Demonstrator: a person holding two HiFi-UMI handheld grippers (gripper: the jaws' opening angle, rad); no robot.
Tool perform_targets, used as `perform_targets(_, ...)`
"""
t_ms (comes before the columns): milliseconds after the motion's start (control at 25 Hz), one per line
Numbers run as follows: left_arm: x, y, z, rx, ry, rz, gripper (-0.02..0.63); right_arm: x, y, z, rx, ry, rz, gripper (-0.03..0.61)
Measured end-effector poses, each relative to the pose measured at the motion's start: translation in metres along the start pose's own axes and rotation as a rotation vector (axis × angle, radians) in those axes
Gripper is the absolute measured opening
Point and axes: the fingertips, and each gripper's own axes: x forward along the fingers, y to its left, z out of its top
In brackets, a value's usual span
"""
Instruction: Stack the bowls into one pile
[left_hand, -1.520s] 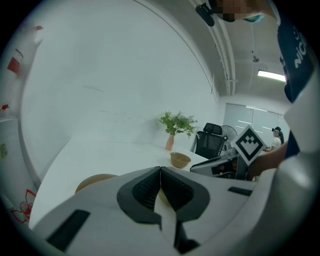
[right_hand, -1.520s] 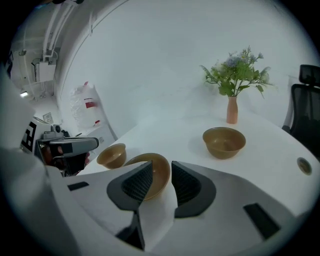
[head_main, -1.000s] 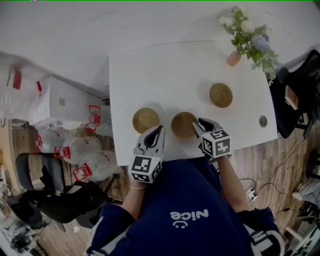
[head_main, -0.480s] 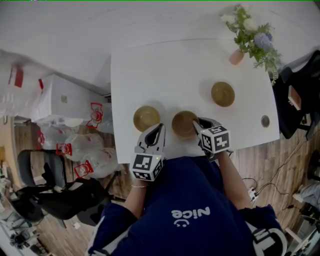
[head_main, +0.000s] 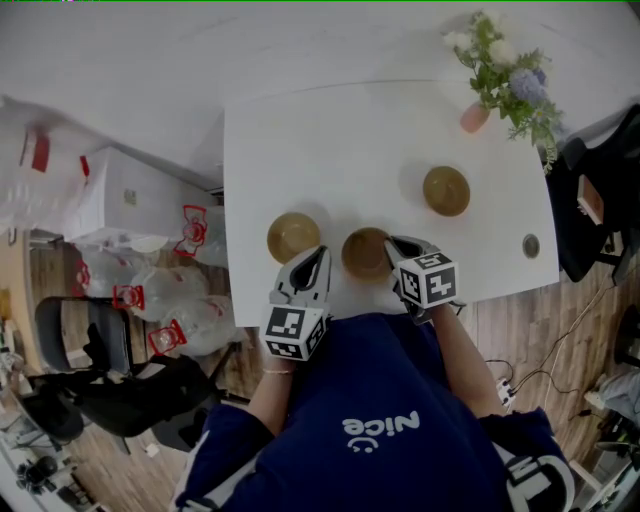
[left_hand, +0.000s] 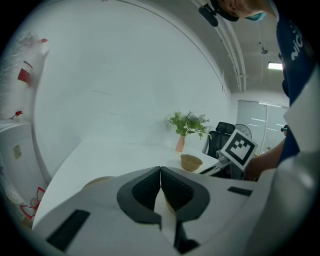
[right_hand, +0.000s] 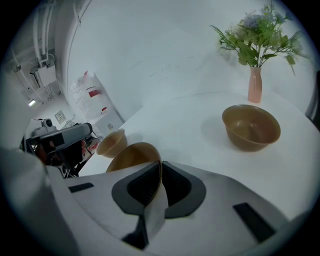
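Brown middle bowl (head_main: 365, 250): clamped at its rim with right gripper (head_main: 392, 248); held left gripper (head_main: 318, 256) closed, empty, near left bowl (head_main: 292, 236).

On the table (head_main: 330, 150), left bowl (head_main: 292, 236) beside middle bowl (head_main: 366, 251); third bowl (head_main: 445, 190) farther right, vase (head_main: 468, 117) behind it.

Your white table (head_main: 330, 140) stands on wood flooring (head_main: 530, 335). A black chair (head_main: 592, 210) sits at its right; white bags (head_main: 160, 300) crowd its left.
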Motion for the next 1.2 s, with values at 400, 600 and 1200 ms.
perform_targets(400,0.003,0.003,0.000,-0.001,0.003,-0.003,0.018,-0.020,-0.004,0.022,0.026,-0.075,0.004,0.037)
perform_targets(600,0.004,0.004,0.000,-0.008,0.006,-0.005,0.018,-0.040,-0.022,0.039,0.039,-0.133,-0.040,0.037)
perform_targets(1200,0.008,0.008,-0.002,-0.022,0.011,0.003,0.018,-0.080,-0.095,0.068,0.099,-0.224,-0.196,0.037)
